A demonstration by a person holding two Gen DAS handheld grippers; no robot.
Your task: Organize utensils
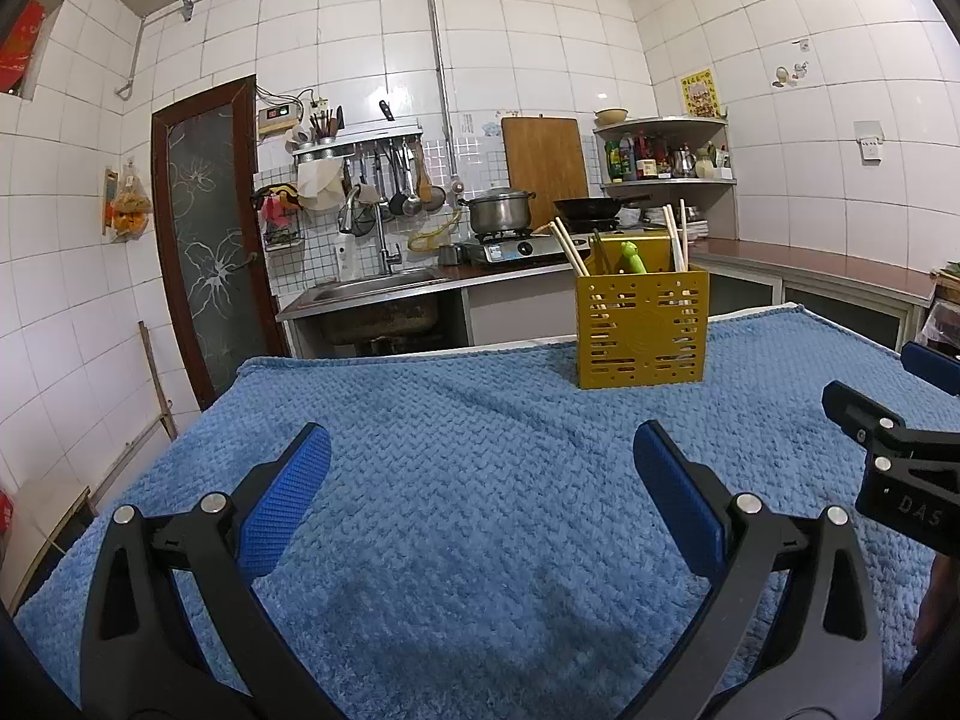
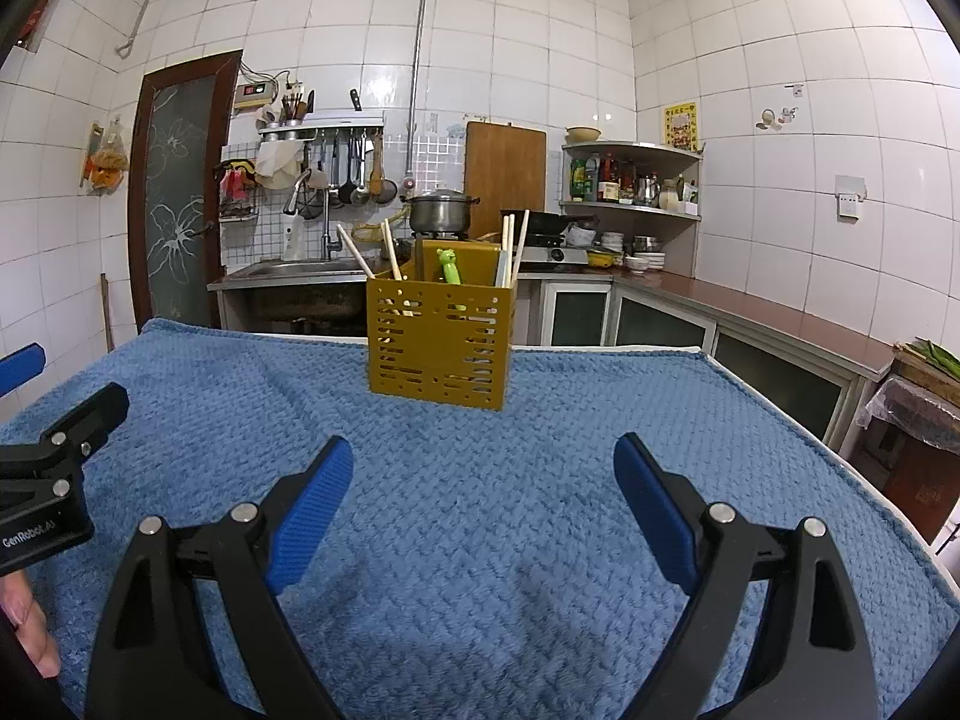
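White wall tiles fill the background of the left wrist view, with a dark-framed glass door (image 1: 207, 234) at left, a steel sink (image 1: 384, 285) and a pot (image 1: 501, 210) on a stove behind. A blue knitted cloth (image 1: 480, 480) covers the tabletop across the lower half. On it, right of centre and toward the far edge, stands an upright yellow slotted utensil holder (image 1: 641, 327). Wooden chopsticks (image 1: 570, 252) lean out of its left side toward the upper left; another pair (image 1: 675, 237) stands nearly vertical at its right; a green handle (image 1: 633, 258) pokes up between them. The left tool (image 1: 480, 468) sits at the bottom centre, its blue pads wide apart with only cloth between them. The right tool (image 1: 888, 396) enters at the right edge.

From the right wrist view, the same tiled kitchen shows, with a corner shelf (image 2: 633, 180) of bottles at right and a wooden cutting board (image 2: 504, 171) against the wall. The holder stands at frame centre on the cloth, upright, well apart from both tools. Chopsticks slant up-left on its left side and rise almost straight on its right. The right tool occupies the bottom centre, pads spread wide over bare cloth, gripping nothing. The left tool shows at the left edge, with a person's fingers (image 2: 30, 630) beneath it.
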